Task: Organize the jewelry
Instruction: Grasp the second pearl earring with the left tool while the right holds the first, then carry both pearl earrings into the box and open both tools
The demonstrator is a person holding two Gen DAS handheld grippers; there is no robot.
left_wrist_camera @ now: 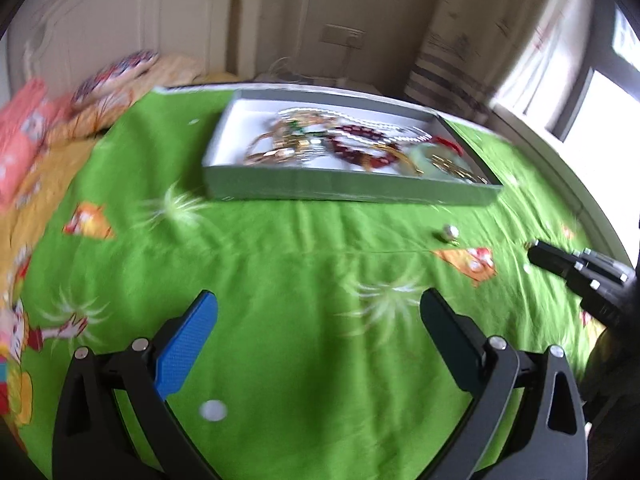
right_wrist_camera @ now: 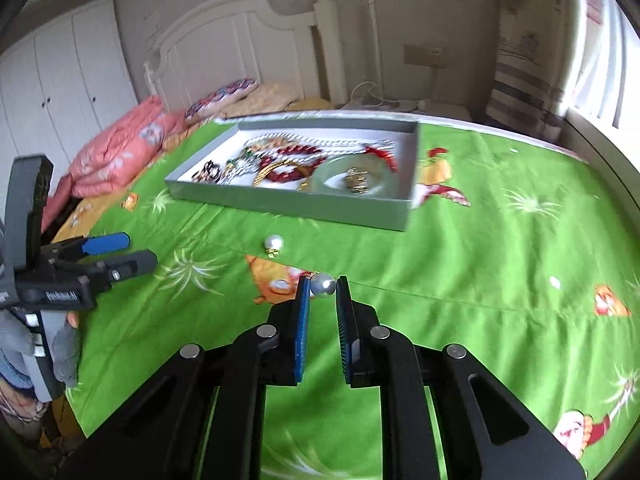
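A grey box with a white inside lies on the green bedspread and holds several pieces of jewelry: a pearl strand, red beads, a pale jade bangle. One pearl earring lies loose on the cloth in front of the box. My right gripper is shut on a second pearl earring held at its fingertips, just above the cloth. My left gripper is open and empty over bare cloth; it also shows at the left of the right wrist view.
Pink and patterned pillows and a white headboard stand behind the box. A window is at the right. The bed edge runs along the right side.
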